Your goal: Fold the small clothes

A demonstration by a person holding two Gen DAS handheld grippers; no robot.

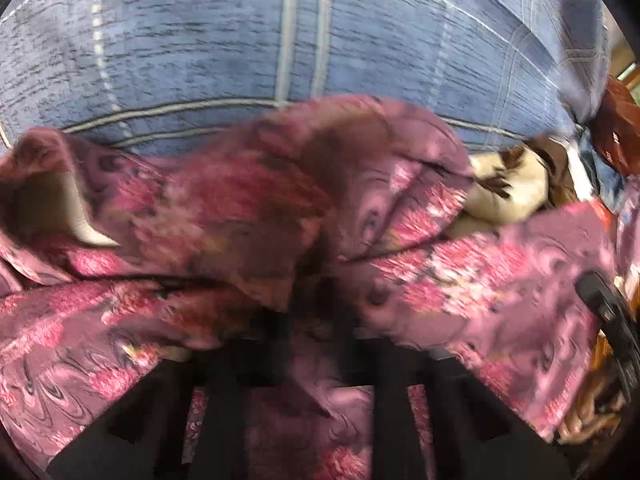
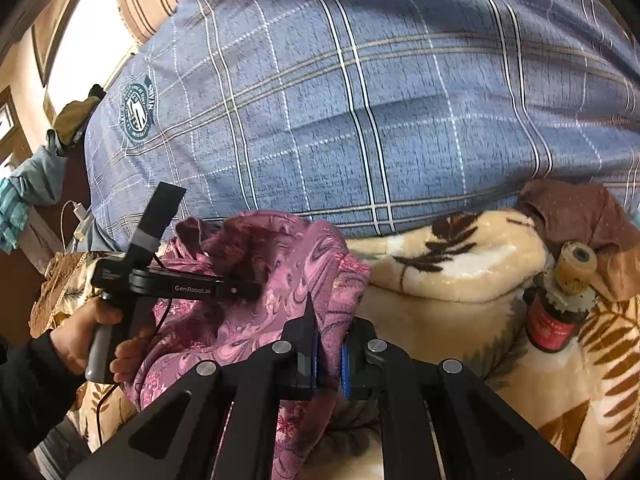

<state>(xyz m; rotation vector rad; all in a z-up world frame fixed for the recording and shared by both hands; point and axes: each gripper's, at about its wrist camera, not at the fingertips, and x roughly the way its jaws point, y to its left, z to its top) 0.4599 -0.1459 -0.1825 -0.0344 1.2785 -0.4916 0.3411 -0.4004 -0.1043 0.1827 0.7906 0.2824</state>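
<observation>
Garment held between two grippers above a bed.

The pink-and-mauve floral patterned garment hangs bunched over a cream plush blanket with brown leaf print, in front of a blue plaid bedcover. The right gripper is clamped on a fold of it, cloth pinched between the blue-padded fingers. The left gripper, held by a hand, is closed with its tips buried in the same cloth. A red-labelled bottle lies at the right.

Pink patterned garment pinched in right gripper jaws, left gripper alongside.
</observation>
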